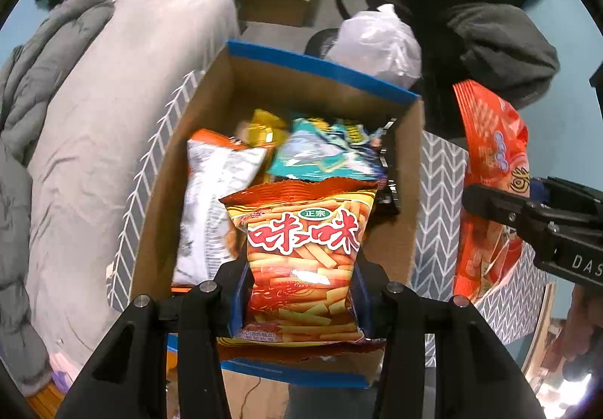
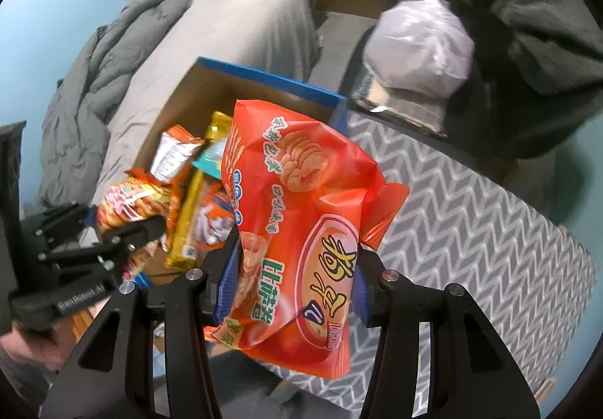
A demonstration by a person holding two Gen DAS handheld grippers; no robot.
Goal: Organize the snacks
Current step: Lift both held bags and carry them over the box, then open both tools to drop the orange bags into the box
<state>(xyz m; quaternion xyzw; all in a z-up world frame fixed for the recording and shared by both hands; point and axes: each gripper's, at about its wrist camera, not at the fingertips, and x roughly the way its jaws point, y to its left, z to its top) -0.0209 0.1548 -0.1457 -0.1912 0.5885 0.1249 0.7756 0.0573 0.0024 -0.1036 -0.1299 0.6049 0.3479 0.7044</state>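
1. The left hand-held gripper (image 1: 301,290) is clamped on a bag of shrimp sticks (image 1: 303,253), its two fingers pressing the lower sides of the bag.
2. That bag stands upright above the near end of an open cardboard box (image 1: 409,192) with blue-taped rims.
3. Inside the box lie several snacks: a white and orange bag (image 1: 211,200) along the left wall, a yellow packet (image 1: 264,125) toward the far end, and a teal and white bag (image 1: 324,151) toward the far right.
4. The right hand-held gripper (image 2: 292,283) is clamped on an orange bag of potato crisps (image 2: 297,230), held tilted, with its top leaning toward the box.
5. In the right wrist view the crisps bag hangs over the right side of the box (image 2: 264,75) and the grey chevron-patterned surface (image 2: 471,211) beside it; the left hand-held gripper (image 2: 124,234) shows at the left with its bag (image 2: 124,204).
6. In the left wrist view the crisps bag (image 1: 490,170) is beyond the box's right wall.
7. A grey bed (image 1: 113,140) with a rumpled quilt lies left of the box, and a white plastic bag (image 1: 380,42) sits beyond its far right corner.
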